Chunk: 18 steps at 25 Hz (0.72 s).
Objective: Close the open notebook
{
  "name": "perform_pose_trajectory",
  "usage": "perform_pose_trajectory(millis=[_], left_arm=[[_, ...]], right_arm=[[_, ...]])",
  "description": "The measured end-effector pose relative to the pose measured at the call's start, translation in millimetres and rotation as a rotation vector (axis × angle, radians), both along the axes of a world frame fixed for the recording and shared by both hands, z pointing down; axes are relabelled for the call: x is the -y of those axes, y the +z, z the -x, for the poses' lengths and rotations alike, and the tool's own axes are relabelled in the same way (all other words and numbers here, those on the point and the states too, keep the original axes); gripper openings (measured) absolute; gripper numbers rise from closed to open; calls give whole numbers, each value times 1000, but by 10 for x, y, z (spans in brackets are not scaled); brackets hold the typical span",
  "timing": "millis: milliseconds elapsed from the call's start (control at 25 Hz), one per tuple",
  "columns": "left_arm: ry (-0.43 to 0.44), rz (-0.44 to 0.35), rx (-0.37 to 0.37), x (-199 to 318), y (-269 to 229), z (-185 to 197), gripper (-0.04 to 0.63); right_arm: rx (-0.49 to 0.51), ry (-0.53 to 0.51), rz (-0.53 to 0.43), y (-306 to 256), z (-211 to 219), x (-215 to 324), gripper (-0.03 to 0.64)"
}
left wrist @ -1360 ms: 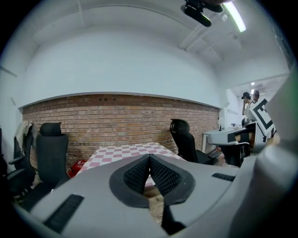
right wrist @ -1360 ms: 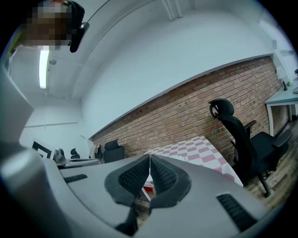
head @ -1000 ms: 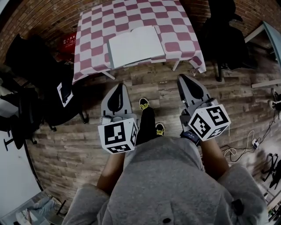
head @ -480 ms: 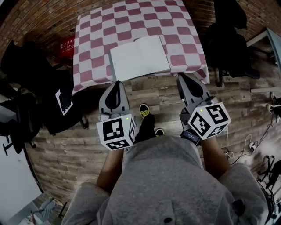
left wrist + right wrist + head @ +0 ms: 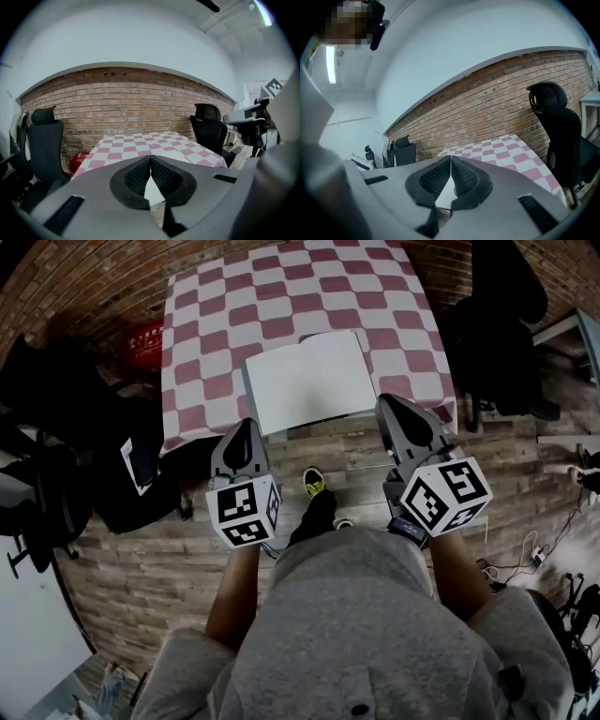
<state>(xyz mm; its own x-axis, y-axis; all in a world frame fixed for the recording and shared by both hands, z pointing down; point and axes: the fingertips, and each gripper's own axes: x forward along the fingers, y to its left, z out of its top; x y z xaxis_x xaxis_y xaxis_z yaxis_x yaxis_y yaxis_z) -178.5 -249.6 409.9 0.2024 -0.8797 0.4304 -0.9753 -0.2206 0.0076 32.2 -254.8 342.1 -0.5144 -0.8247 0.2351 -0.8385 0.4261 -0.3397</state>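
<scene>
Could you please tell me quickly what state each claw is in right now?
Left claw: closed, holding nothing.
Right claw: closed, holding nothing.

My head camera looked steeply down past my left tool (image 5: 246, 425) and right tool (image 5: 392, 407) onto the worktop (image 5: 281, 296) ahead of their tips. Each tool's camera, close behind its jaws, faced across that shared worktop toward the brick wall (image 5: 140, 93).

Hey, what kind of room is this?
Likely an office or lab workroom: black office chairs stand beside a table with a pink-and-white checkered cloth, with a brick wall behind it and a wood-plank floor.
</scene>
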Motion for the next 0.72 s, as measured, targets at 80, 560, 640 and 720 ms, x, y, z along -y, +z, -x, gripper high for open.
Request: perform_pose_trajectory(millis=[80,560,640,720], left_arm=[[3,54,-17,49,232,76,9],[58,368,-220,199,1436,277,246],[61,397,-248,211,1506,279,273],[67,422,-273,200,1563,259,301]], right_arm=[[-6,3,4,11,35,52,25],[-50,72,27,131,65,402,25],[-53,78,31,144,73,432,25],[-56,84,38,163,79,443,25]])
